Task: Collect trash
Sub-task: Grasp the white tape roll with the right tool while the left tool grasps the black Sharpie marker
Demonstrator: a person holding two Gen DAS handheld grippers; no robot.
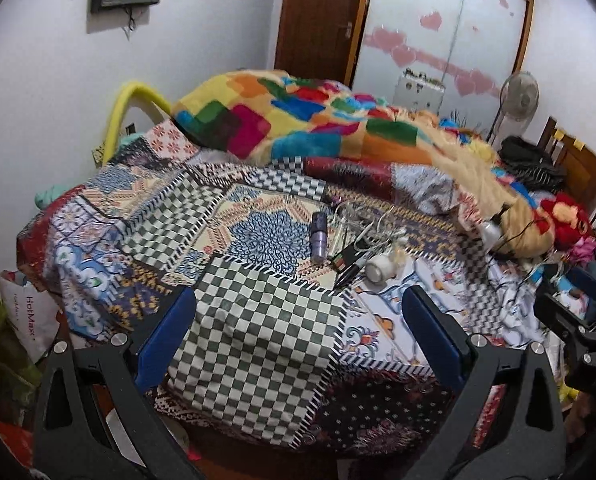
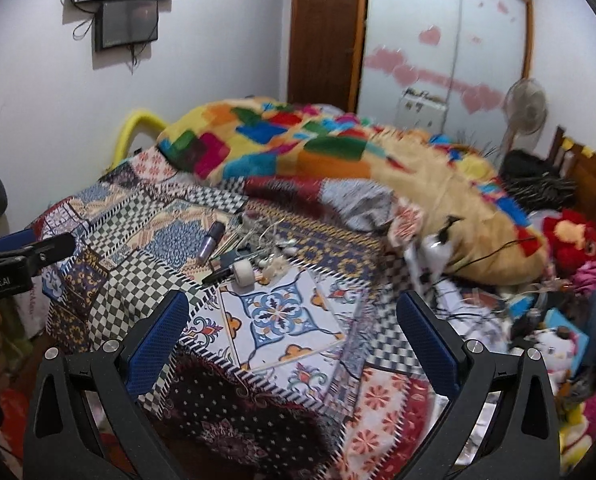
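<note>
Left gripper (image 1: 298, 322): jaws wide, empty, above bed (image 1: 253, 344) | right gripper (image 2: 291, 328): jaws wide, empty, above bed | trash (image 1: 358, 244): loose pile mid-bed, well ahead of both grippers, beside purple bottle (image 1: 319, 236), white roll (image 1: 378, 269) | blanket (image 1: 318, 124) behind.

Patchwork bedsheet (image 1: 257, 320): printed woven cloth, matt, creased. Colourful blanket (image 1: 298, 124), upper centre: thick fleecy cloth, fuzzy pile, tan underside. Purple bottle (image 1: 319, 236), centre: smooth plastic, slight sheen. White roll (image 1: 378, 267) just right of it: looks like paper or tape, cannot tell which. Left gripper (image 1: 298, 336): matt black plastic arms, blue textured pads (image 1: 165, 340), shiny metal screws. Door (image 1: 318, 20), top: brown wood, semi-gloss. Red toy (image 1: 566, 216), right edge: plush.
</note>
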